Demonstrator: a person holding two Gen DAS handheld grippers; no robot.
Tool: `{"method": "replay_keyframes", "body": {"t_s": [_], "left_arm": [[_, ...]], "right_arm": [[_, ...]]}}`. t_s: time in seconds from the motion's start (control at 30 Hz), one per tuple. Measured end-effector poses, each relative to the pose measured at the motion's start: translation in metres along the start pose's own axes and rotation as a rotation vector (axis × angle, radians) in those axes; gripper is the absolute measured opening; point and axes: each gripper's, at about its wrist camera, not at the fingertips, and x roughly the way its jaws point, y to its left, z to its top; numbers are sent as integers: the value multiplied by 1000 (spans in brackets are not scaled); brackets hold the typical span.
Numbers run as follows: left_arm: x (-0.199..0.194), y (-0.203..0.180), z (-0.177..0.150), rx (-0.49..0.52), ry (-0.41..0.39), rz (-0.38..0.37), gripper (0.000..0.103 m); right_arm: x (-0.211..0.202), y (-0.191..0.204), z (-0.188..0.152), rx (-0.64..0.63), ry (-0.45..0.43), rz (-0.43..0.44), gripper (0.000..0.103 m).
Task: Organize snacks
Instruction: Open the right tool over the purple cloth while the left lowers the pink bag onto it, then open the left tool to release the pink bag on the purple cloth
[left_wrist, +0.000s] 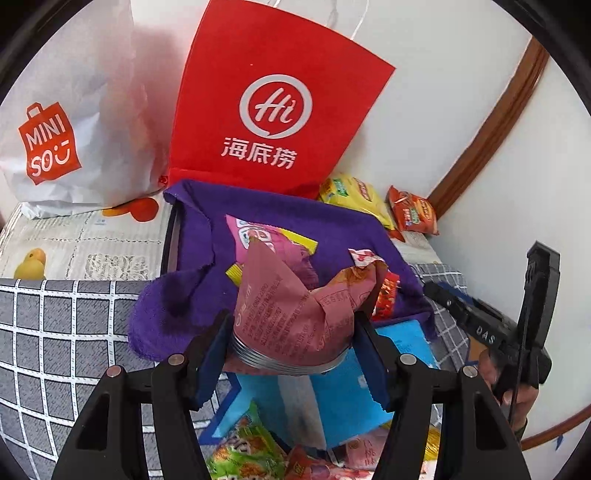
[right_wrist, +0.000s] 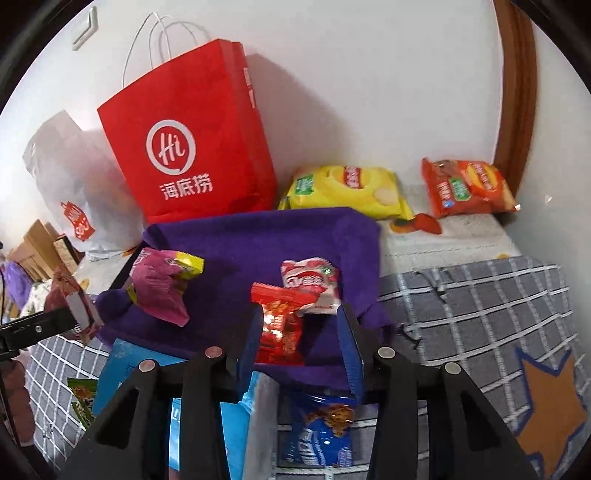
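My left gripper (left_wrist: 293, 354) is clamped on a pink snack packet (left_wrist: 291, 314) over the near edge of the purple cloth (right_wrist: 258, 243), whose middle lies bare. My right gripper's (right_wrist: 301, 343) jaws stand apart around a red packet (right_wrist: 279, 325) lying on that cloth. Behind, a red bag (right_wrist: 184, 147) marked "Hi" and a white "MINISO" bag (left_wrist: 74, 110) stand along the wall.

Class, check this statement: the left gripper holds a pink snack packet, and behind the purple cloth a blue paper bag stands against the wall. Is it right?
Not quite: the paper bag is red, not blue, as the right wrist view shows. The rest stands: the left gripper holds the pink snack packet, and the bag stands behind the purple cloth, against the wall.
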Motion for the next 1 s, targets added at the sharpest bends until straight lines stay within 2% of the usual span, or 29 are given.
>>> {"method": "replay_keyframes", "body": {"t_s": [0.1, 0.23, 0.43, 0.57, 0.77, 0.83, 0.9, 1.0], "left_arm": [[10, 1, 11, -18, -1, 40, 62], [30, -4, 21, 10, 24, 116, 62], [55, -7, 21, 14, 56, 170, 63], [64, -6, 24, 1, 59, 167, 64], [72, -1, 20, -28, 129, 163, 67], [68, -3, 18, -19, 125, 169, 76], [60, -5, 16, -6, 107, 173, 77], [46, -5, 16, -1, 85, 154, 82]], "right_arm": [[5, 1, -6, -7, 19, -3, 41], [0, 3, -12, -29, 1, -28, 41], [-8, 7, -13, -46, -19, -45, 41], [-9, 9, -13, -62, -17, -51, 41], [-10, 8, -14, -63, -18, -54, 41], [-12, 5, -13, -51, -19, -46, 42], [-15, 3, -12, -37, -21, -37, 42], [-22, -2, -11, -15, -35, -22, 49]]}}
